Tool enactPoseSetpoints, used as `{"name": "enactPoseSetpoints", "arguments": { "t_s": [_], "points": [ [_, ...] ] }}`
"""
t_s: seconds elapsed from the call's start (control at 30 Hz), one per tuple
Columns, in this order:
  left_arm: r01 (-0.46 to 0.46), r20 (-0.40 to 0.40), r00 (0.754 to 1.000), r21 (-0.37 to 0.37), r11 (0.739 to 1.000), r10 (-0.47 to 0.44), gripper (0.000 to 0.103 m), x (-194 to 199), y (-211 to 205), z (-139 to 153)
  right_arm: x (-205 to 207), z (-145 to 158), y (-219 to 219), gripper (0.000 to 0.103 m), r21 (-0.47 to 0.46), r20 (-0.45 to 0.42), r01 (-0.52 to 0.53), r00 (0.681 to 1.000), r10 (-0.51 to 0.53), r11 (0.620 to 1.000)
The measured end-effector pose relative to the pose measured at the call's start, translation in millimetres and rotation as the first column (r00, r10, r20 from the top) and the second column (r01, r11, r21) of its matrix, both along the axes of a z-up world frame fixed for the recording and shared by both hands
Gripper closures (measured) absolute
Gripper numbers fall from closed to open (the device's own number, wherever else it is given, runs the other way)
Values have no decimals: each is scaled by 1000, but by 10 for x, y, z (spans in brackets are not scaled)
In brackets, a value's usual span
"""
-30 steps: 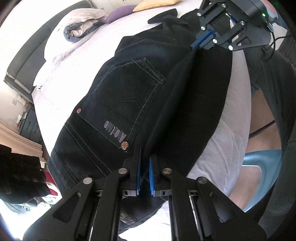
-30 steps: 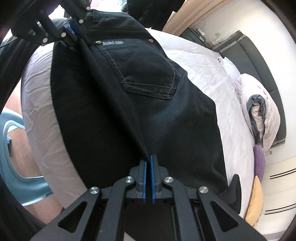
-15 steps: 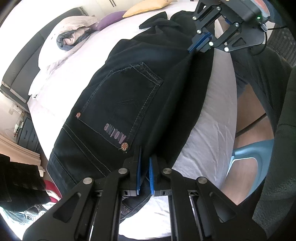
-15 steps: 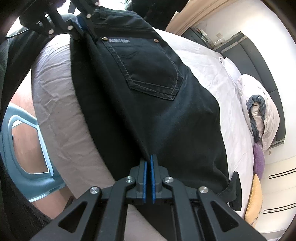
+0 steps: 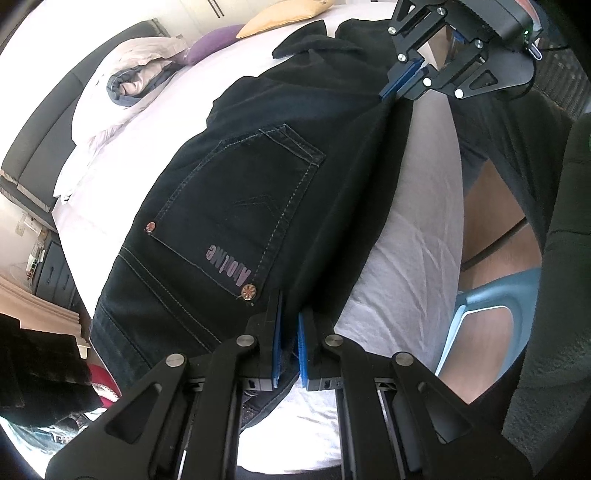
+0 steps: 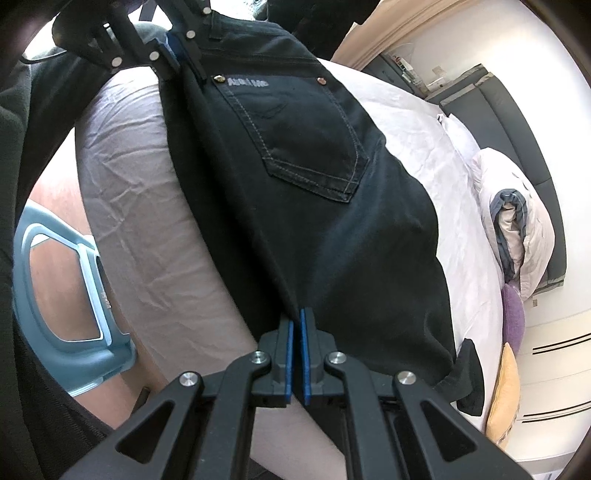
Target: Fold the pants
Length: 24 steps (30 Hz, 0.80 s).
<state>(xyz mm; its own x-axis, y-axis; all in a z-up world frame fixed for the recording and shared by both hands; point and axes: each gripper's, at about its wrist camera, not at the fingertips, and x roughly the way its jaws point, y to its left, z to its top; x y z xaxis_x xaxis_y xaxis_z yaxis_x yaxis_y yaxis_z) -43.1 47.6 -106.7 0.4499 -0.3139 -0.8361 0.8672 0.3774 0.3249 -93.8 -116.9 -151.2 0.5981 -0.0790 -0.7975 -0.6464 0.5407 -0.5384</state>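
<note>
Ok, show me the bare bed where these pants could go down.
Free: white sheet between the black pants and the rolled duvet; also the near strip along the bed edge. Crowded: the headboard end, with purple cushion and yellow cushion.

Both tools are matte black linkages: angular arms with triangular cut-outs, joined by round silver screw heads, ending in slim fingers faced with bright blue pads. The left gripper (image 5: 289,334) fills the bottom of its own view, and the right gripper (image 6: 296,332) does the same in its view; seen at the upper right of the left view, the right one also shows a small green light and thin black cables on its boxy housing. The person wears a dark, fuzzy-textured sleeve (image 5: 554,288) along the right edge of the left view.
</note>
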Motion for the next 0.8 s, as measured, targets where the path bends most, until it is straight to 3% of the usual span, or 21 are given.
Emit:
{"name": "enactPoseSetpoints", "arguments": {
  "t_s": [0.37,0.47,0.5,0.53,0.57,0.63,0.67,0.8],
  "points": [
    [13,15,1000,-12,1000,-13,96,24,62,-86,-28,-194,9,95,-27,-13,8,1000,-8,1000],
    [13,-5,1000,-20,1000,-13,94,57,96,-6,-2,-155,-44,90,28,-4,50,999,-50,998],
    [9,-23,1000,-20,1000,-9,94,65,111,33,3,-143,-66,87,42,-3,64,998,-64,997],
    [2,-55,999,-27,1000,-4,94,82,149,118,9,-123,-90,76,49,11,83,996,-84,995],
    [-1,-80,997,-31,1000,-1,93,97,180,185,10,-109,-104,56,48,27,96,995,-97,994],
    [-18,-111,994,-59,998,11,94,124,249,381,7,-31,-154,32,71,52,117,991,-121,991],
    [-36,-106,994,-84,996,27,94,157,270,499,3,16,-186,26,108,29,120,992,-123,987],
    [-100,-102,992,-228,968,78,94,346,179,885,2,106,-258,26,199,-22,162,987,-160,967]
  ]
}}
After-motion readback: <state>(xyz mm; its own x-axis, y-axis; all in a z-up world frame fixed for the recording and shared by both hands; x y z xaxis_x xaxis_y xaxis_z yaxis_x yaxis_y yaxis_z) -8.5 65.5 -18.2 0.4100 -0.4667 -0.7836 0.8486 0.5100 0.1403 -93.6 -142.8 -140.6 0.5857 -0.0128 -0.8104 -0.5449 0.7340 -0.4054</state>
